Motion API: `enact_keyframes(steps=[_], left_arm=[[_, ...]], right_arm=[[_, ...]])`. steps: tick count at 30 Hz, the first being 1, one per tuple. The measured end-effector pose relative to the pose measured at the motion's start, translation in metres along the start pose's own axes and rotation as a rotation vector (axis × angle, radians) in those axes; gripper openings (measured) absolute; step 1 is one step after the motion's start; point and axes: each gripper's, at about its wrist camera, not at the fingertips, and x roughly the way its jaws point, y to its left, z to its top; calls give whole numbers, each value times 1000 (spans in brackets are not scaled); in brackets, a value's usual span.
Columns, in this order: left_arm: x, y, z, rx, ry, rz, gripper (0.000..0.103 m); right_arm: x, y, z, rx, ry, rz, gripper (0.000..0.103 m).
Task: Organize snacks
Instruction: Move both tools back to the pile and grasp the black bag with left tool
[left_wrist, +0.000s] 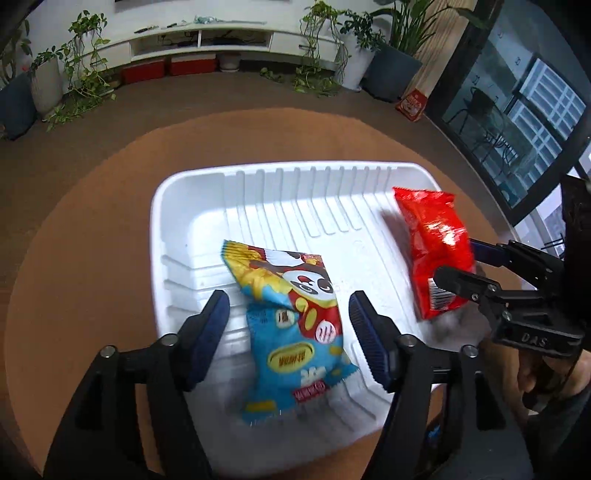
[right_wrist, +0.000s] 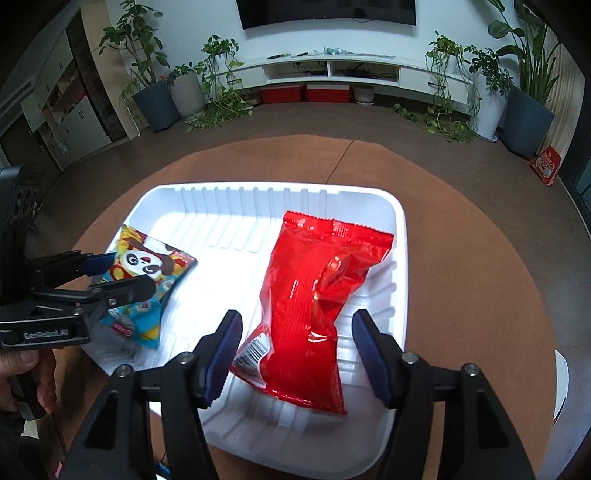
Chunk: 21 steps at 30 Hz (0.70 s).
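A white ribbed tray sits on a round brown table. A blue and yellow panda snack bag lies in the tray's left half. Over it my left gripper stands open, one pad on each side of the bag and both clear of it. A red snack bag lies in the right half. It rests between the spread pads of my right gripper, which is open and does not press on it.
The table top shows as a brown ring around the tray. A person's hand holds the left gripper's handle. Far off are a white TV console, potted plants and red boxes on the floor.
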Motion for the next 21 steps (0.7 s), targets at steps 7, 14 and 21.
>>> enact_keyframes(steps=[7,14,21], left_arm=[[-101,0,-27,34,-223,-4,103],[-201,7,-94,-55,-332,91,103],[-251,23,-181,-183,-271,43,103]], right_arm=[[-57,-8,-3,33,-116,95,95],[-127,-13,-38,111,-230,275,103],[-169,-3,-136,230,-246,412,98]])
